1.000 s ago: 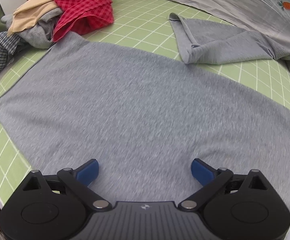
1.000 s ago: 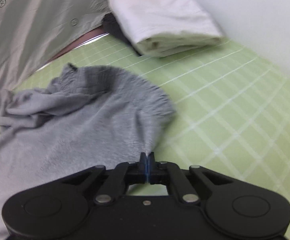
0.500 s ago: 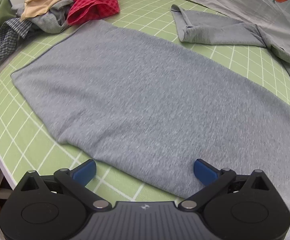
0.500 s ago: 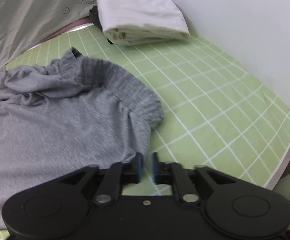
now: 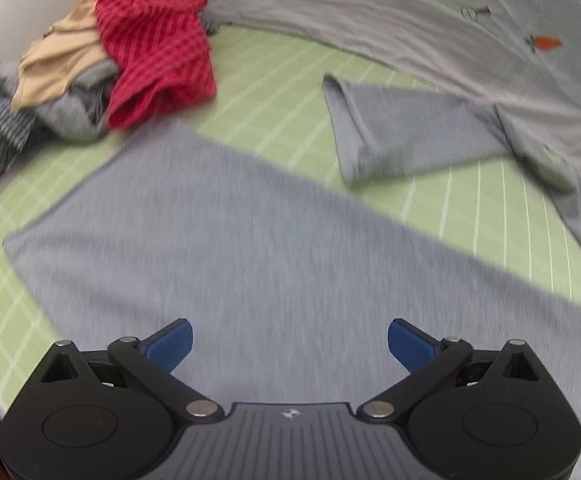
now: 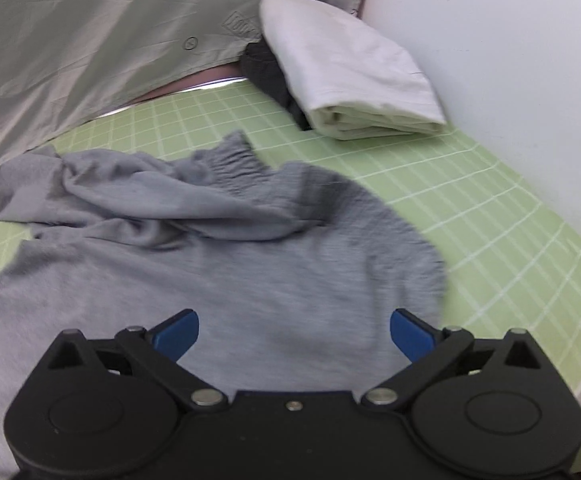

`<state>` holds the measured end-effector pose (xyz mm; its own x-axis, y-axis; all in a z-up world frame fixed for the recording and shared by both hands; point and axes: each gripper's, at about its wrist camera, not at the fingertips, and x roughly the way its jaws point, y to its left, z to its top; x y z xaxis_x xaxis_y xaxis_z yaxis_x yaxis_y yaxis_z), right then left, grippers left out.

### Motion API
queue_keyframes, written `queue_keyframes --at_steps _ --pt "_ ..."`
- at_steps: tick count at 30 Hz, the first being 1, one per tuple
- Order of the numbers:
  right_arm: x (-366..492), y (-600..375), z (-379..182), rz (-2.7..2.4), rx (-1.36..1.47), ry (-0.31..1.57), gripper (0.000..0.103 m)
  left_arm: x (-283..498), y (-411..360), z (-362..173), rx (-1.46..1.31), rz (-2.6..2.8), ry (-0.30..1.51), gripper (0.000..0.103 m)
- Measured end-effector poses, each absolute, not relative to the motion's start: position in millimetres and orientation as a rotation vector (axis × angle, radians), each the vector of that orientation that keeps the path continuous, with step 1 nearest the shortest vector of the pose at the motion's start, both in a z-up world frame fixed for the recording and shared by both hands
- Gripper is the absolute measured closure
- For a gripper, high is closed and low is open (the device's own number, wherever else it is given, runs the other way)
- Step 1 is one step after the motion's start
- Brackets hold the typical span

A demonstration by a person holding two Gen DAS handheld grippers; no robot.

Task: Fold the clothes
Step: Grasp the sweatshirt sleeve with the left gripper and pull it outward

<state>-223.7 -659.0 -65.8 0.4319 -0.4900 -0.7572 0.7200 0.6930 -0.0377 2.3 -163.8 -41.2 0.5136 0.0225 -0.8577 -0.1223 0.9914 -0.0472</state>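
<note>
Grey knit jersey trousers [image 5: 274, 248]: spread flat on green gridded surface [image 5: 278, 80] for folding; left gripper [image 5: 289, 343], right gripper [image 6: 294, 332] fingers spread wide, holding nothing.

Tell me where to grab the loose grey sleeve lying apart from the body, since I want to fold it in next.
Probably at the cuff end of the grey sleeve: it lies flat on the green grid mat, clear of the shirt body, with its hemmed edge free. The open left gripper could come over the body and pinch that hem from the open mat side.
</note>
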Motion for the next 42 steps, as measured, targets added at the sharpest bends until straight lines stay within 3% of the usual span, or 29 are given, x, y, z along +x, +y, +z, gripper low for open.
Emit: queue_keyframes --at_steps 7,9,12,19,22,23,24,25,37,40,42 --pt "-170.0 -639.3 -83.6 -0.816 0.366 0.835 0.000 95.3 -141.7 -41.2 -0.135 0.026 0.973 0.003" --pt "-152.4 -638.4 -88.3 -0.843 0.388 0.856 0.000 129.2 -136.0 -45.0 -0.149 0.030 0.991 0.012" --pt "-126.1 -633.7 -90.1 -0.889 0.415 0.886 0.000 173.1 -133.3 -53.8 -0.180 -0.021 0.994 0.017" --pt "-91.3 -611.2 -90.9 -0.861 0.257 0.991 0.000 237.8 -146.6 -78.7 -0.184 -0.084 0.973 0.021" --pt "-79.1 -608.1 -91.4 -0.848 0.217 1.024 0.000 247.7 -150.5 -84.9 -0.158 -0.082 0.949 0.041" --pt "-75.1 -607.2 -91.7 -0.845 0.200 1.034 0.000 248.9 -150.6 -85.2 -0.151 -0.088 0.939 0.053" --pt "-70.4 -607.8 -92.0 -0.841 0.187 1.041 0.000 250.2 -150.8 -85.5 -0.144 -0.094 0.929 0.082" --pt "-66.9 -607.3 -92.3 -0.838 0.182 1.046 0.000 251.7 -148.7 -86.9 -0.152 -0.101 0.933 0.100" --pt "-45.8 -619.2 -79.6 -0.833 0.205 0.982 0.000 306.8 -60.3 -57.0 -0.058 0.168 0.787 0.100" --pt "-43.7 -622.1 -73.7 -0.832 0.200 0.952 0.000 316.5 -48.7 -51.6 -0.047 0.213 0.786 0.091" --pt "-42.3 -624.1 -69.8 -0.831 0.196 0.933 0.000 311.9 -49.7 -48.9 -0.036 0.189 0.774 0.065"
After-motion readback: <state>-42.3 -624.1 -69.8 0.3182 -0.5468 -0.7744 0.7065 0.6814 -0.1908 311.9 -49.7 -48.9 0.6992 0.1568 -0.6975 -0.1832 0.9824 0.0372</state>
